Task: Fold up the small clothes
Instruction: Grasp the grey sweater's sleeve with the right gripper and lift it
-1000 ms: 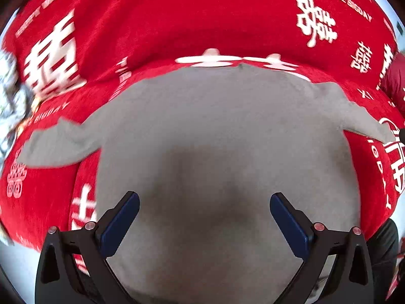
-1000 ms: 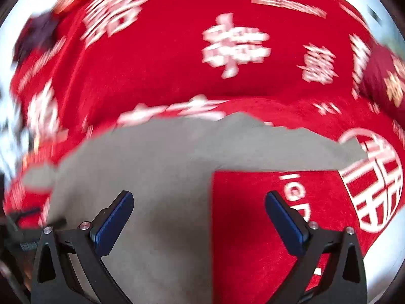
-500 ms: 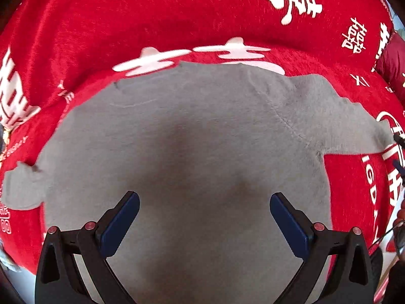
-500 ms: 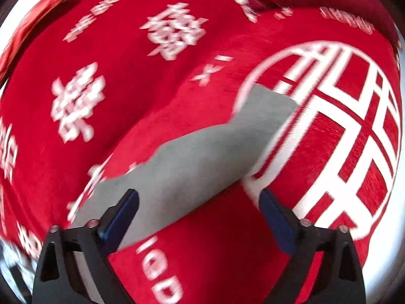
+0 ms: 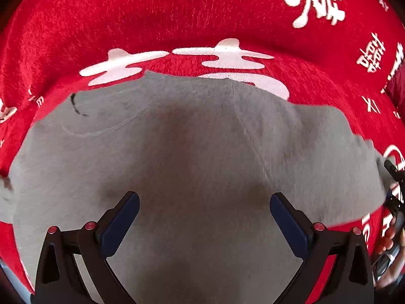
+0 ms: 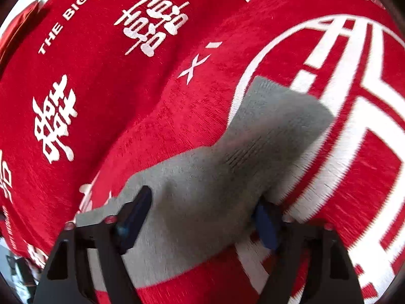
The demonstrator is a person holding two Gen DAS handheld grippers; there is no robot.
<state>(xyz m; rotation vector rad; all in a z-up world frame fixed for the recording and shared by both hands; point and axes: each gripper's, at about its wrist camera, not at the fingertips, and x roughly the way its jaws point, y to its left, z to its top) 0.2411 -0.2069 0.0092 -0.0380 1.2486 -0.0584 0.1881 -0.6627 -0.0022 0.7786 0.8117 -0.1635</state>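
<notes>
Red blanket [image 5: 177,20] under grey sweater [image 5: 202,152], seemingly flat.

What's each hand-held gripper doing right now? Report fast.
Left hand-held gripper: open, above the grey top.
Right hand-held gripper: open, straddling the grey sleeve, not clamped.

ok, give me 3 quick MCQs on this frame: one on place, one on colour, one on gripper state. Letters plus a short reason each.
1. Where is the right gripper?
A. over the sleeve
B. over the neckline
C. off the cloth

2. What colour is the garment?
A. white
B. grey
C. blue

3. What state is the left gripper in?
A. shut on the garment
B. shut on nothing
C. open

Key:
1. A, the sleeve runs between its fingers on the red cloth.
2. B, it is plain grey against the red cloth.
3. C, its fingers stand wide apart above the garment's body, holding nothing.
</notes>
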